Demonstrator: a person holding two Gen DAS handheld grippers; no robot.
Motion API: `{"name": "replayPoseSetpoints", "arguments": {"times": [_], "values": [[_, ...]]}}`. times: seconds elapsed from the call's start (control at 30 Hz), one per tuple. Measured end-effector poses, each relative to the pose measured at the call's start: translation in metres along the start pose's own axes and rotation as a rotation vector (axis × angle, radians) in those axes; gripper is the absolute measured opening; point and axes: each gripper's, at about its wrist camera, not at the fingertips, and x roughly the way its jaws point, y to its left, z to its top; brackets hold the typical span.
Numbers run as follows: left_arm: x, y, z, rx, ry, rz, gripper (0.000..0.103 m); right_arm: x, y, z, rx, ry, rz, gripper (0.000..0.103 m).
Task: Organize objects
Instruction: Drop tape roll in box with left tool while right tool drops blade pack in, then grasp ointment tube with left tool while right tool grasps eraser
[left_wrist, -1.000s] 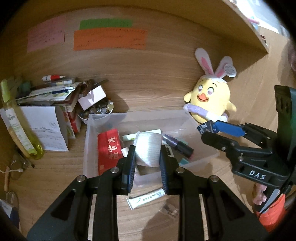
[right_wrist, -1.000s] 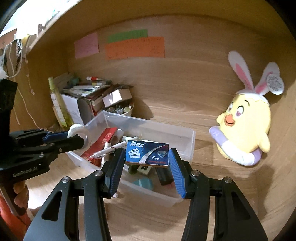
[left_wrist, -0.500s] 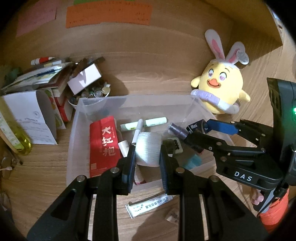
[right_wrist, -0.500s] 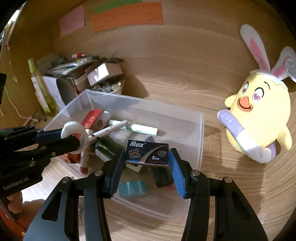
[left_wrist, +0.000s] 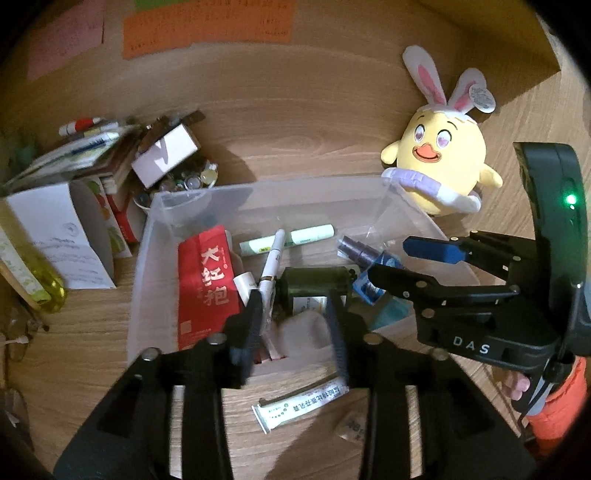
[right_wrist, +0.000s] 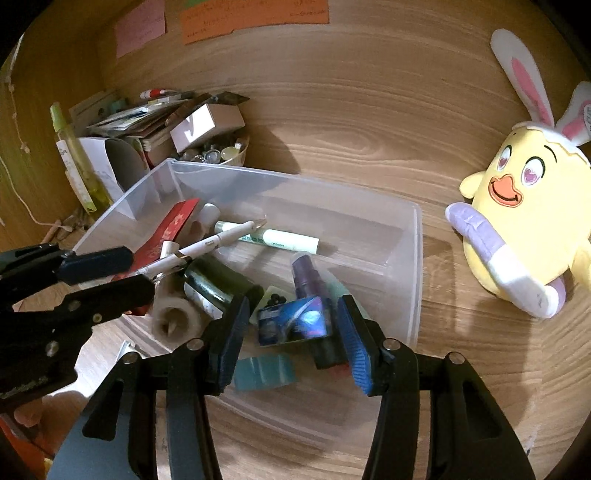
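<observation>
We found both grippers hanging over the clear plastic bin (left_wrist: 192, 206) on the wooden bench (right_wrist: 369, 122), each with its jaws spread and gripping nothing. The white roll of tape (right_wrist: 173, 320) lay inside the bin below the left gripper (left_wrist: 295, 325), against a dark green bottle (right_wrist: 218, 284). The blue razor-blade box (right_wrist: 293, 321) rested among the bin's contents between the fingers of the right gripper (right_wrist: 291, 332); contact could not be judged.
</observation>
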Motion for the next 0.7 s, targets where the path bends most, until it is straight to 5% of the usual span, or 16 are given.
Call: {"name": "replayPoseSetpoints", "arguments": {"times": [0.4, 0.7], "values": [[-0.045, -0.004, -0.009, 0.011, -0.091, 0.024, 0.069, -0.051, 0.010, -0.016, -0.040, -0.089, 0.014, 0.061], [-0.057, 0.002, -0.044, 0.014, -0.056, 0.048, 0.077, -0.061, 0.036, -0.052, -0.088, -0.076, 0.099, 0.063]]}}
